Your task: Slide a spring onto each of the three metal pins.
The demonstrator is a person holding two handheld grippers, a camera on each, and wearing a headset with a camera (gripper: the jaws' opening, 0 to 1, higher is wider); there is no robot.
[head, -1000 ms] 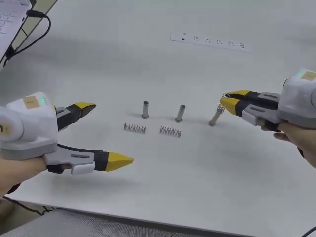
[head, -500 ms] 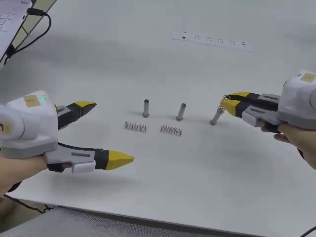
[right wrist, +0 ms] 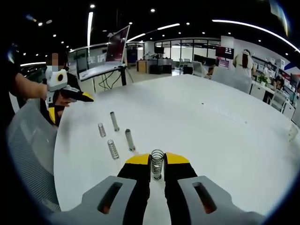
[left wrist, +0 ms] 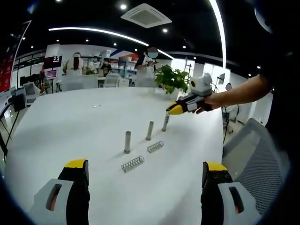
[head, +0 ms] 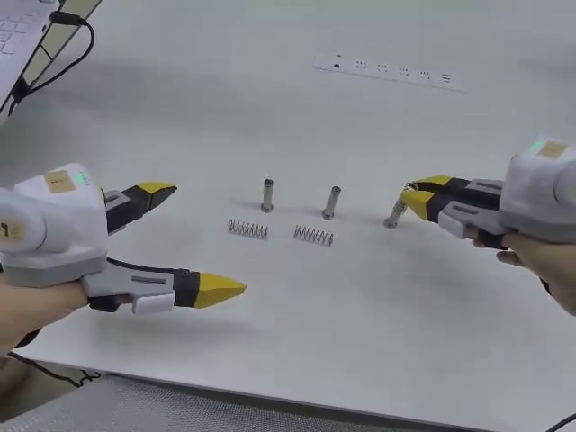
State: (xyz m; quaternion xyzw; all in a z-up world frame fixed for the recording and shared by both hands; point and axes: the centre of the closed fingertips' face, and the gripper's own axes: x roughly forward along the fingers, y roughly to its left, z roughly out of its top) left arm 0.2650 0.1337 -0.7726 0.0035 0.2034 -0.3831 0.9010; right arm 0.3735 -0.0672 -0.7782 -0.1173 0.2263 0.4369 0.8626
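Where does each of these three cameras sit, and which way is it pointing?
Head view: on the headset, looking forward and down at the table, three pins and two loose springs; both hands show, holding the left gripper and right gripper.
Left gripper view: on the left gripper, looking along its open jaws past the pins to the right gripper and its arm.
Right gripper view: on the right gripper, along jaws shut on a third spring, toward the left gripper.
Both gripper views face each other across the same pins.

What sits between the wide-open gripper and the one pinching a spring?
Head view: two upright pins, two loose springs lying beside them, and a third pin by the right gripper.
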